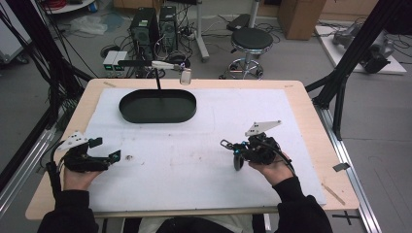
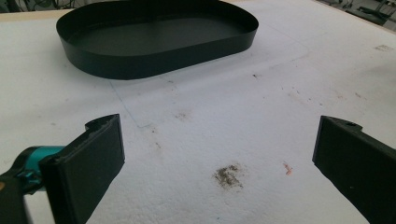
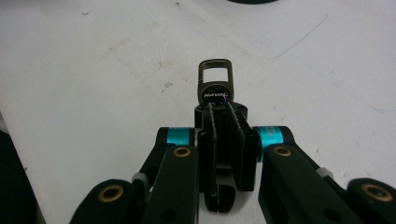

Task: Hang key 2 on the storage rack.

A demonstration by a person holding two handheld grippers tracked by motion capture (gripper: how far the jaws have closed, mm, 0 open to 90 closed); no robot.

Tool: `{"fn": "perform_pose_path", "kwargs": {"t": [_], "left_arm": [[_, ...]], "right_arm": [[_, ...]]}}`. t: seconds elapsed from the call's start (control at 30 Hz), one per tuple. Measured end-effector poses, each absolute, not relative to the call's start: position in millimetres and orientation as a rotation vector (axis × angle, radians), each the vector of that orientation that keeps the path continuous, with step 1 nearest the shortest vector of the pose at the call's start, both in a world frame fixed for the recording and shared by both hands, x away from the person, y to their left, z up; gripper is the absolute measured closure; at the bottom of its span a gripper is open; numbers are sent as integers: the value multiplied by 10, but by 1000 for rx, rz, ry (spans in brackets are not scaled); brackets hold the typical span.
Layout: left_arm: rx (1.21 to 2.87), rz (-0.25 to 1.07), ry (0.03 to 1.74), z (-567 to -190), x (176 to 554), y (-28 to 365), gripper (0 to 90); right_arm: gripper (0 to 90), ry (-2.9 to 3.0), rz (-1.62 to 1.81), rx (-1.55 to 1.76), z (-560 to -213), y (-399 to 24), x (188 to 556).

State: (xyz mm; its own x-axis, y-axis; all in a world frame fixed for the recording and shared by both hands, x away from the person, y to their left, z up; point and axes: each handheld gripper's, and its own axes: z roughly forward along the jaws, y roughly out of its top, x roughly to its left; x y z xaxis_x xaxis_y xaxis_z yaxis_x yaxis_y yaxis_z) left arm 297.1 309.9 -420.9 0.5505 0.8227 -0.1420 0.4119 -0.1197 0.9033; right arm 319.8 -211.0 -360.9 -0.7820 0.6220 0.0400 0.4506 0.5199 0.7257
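My right gripper (image 1: 233, 147) is at the right of the white sheet, shut on a small dark keyring-like item (image 3: 214, 85). The item's metal loop pokes out past the jaw tips, and in the right gripper view (image 3: 222, 110) its black body sits squeezed between the pads. My left gripper (image 1: 105, 149) hovers low at the left of the sheet, its jaws wide apart with nothing between them (image 2: 219, 135). An empty black oval tray (image 1: 158, 119) stands at the back centre, ahead of the left gripper (image 2: 159, 63).
A white sheet (image 1: 194, 179) covers most of the wooden table (image 1: 311, 116). A small dirt stain (image 2: 229, 176) lies just ahead of the left gripper. A thin stand with a small camera (image 1: 184, 75) rises behind the tray. A stool (image 1: 251, 41) and computer towers (image 1: 155, 26) stand beyond the table.
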Motion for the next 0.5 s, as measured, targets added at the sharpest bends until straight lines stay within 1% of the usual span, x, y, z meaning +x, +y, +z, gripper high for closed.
{"fn": "perform_pose_path", "kwargs": {"t": [0.5], "left_arm": [[1731, 488, 1035, -4208, 2969, 3102, 26]], "right_arm": [[831, 2513, 1156, 836, -3317, -1711, 3322]]}}
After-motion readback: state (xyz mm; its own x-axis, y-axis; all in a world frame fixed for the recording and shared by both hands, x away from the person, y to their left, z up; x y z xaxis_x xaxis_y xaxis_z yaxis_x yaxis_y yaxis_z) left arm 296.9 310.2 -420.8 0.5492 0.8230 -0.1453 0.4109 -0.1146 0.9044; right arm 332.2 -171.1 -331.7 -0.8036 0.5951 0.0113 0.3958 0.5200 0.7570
